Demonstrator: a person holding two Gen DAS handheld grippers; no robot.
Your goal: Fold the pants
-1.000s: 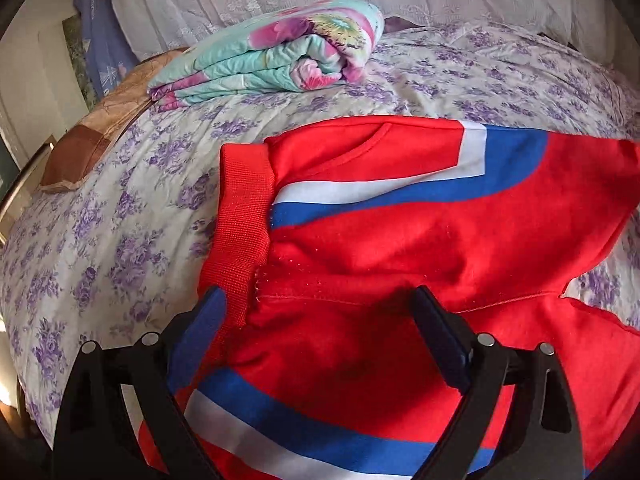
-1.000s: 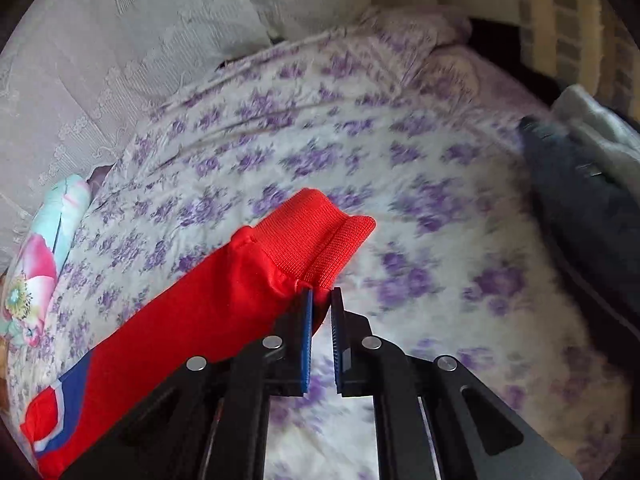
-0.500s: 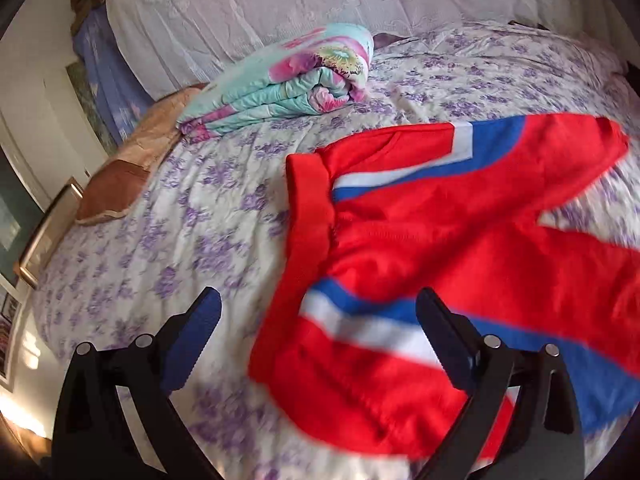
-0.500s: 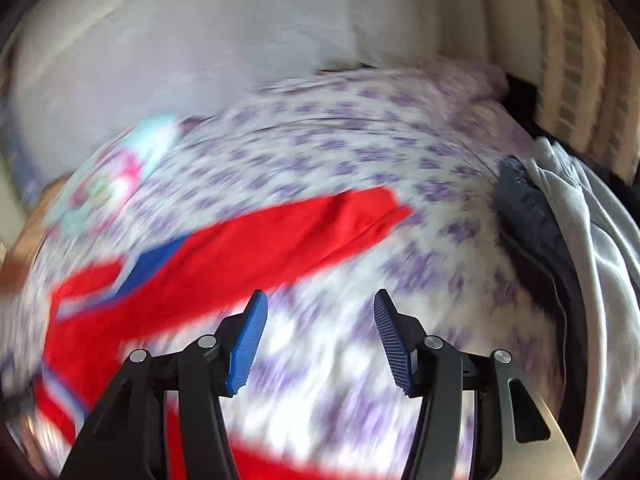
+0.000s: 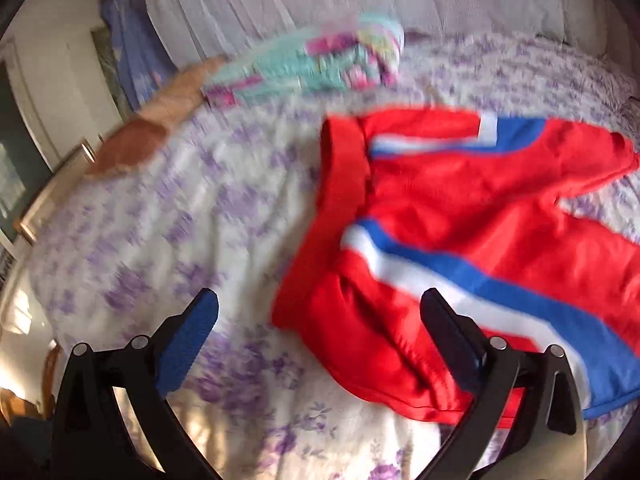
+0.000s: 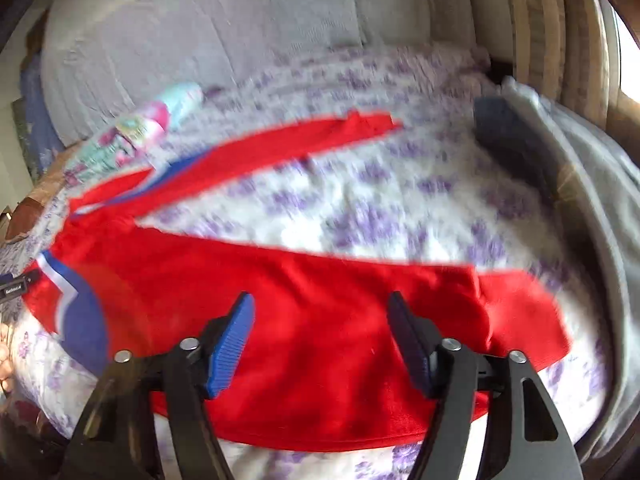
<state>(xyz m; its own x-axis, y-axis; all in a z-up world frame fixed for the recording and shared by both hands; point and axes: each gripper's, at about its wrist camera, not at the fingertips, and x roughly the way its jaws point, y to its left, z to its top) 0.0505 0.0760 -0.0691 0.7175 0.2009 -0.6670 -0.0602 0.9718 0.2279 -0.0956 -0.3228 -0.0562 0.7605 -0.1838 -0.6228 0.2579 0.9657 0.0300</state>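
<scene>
Red pants (image 5: pixel 460 208) with blue and white side stripes lie spread on the purple-flowered bed sheet (image 5: pixel 180 220), legs apart in a V. Their waistband (image 5: pixel 340 184) faces left in the left wrist view. My left gripper (image 5: pixel 320 320) is open and empty, above the near waistband corner. In the right wrist view the near leg (image 6: pixel 320 320) runs across the front and the far leg (image 6: pixel 280 144) lies behind. My right gripper (image 6: pixel 320 328) is open and empty above the near leg.
A folded floral blanket (image 5: pixel 312 68) lies at the back of the bed by brown cushions (image 5: pixel 132 148). White lace-covered pillows (image 6: pixel 200 32) line the headboard. Dark and grey clothes (image 6: pixel 560 168) are piled at the bed's right edge.
My right gripper let go of the far leg's cuff, opened, and swung back over the near leg. My left gripper pulled back and left off the waistband. Both views are blurred by motion.
</scene>
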